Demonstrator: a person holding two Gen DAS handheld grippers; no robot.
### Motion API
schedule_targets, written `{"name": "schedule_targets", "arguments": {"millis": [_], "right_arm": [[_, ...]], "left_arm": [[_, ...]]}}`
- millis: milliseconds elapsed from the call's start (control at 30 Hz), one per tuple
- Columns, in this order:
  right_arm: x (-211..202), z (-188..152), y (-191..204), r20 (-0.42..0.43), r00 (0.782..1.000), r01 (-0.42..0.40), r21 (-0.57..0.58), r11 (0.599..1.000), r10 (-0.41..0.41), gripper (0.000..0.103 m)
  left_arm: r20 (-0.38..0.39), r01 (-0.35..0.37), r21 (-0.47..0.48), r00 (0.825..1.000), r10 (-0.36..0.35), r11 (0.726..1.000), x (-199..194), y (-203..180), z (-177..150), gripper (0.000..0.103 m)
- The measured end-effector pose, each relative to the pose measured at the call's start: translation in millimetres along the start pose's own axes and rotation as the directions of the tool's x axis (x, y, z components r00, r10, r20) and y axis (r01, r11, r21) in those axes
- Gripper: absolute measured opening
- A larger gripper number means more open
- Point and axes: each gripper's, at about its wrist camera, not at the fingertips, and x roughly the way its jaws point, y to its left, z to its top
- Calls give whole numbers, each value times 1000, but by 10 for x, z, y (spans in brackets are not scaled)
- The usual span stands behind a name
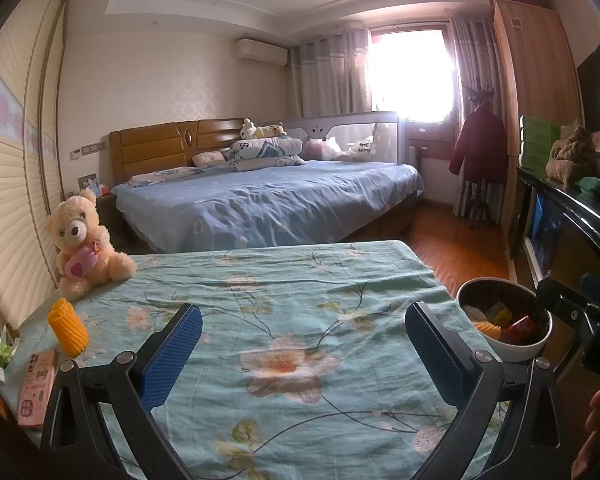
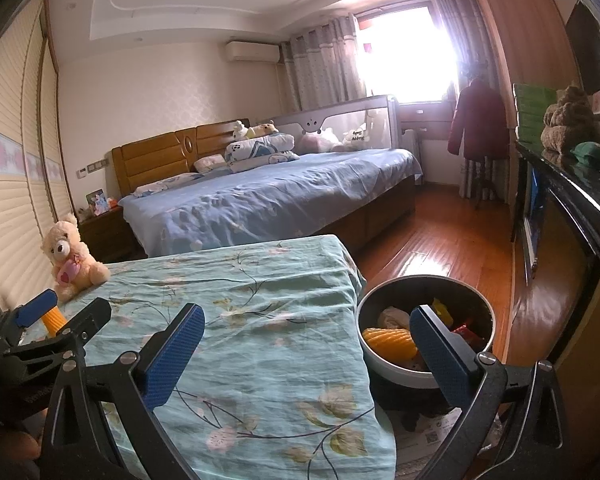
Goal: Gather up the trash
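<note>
My left gripper [image 1: 302,354] is open and empty above the floral teal tablecloth [image 1: 292,292]. A yellow corn cob [image 1: 67,332] stands on the table at its left, with a green wrapper [image 1: 7,346] at the table's left edge. A round trash bin [image 1: 504,350] sits off the table's right edge, holding a corn cob [image 2: 390,344], wrappers and crumpled paper. My right gripper [image 2: 306,356] is open and empty over the table's right edge, its right finger in front of the bin [image 2: 426,280]. The left gripper [image 2: 36,314] shows at the far left of the right wrist view.
A plush bear [image 1: 82,246] sits at the table's far left corner. A pink phone [image 1: 38,386] lies at the near left. A blue bed [image 1: 268,200] lies beyond the table. A dark cabinet [image 2: 572,216] lines the right wall over wooden floor [image 2: 452,248].
</note>
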Motion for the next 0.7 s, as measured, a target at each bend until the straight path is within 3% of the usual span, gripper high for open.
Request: {"name": "schedule_targets", "arguments": {"millis": [700], "right_arm": [[6,1,18,-3,1000,-4,-2,1000,4,103]], "left_arm": [[-2,2,0,1000,-2,1000,6,7,1,102]]}}
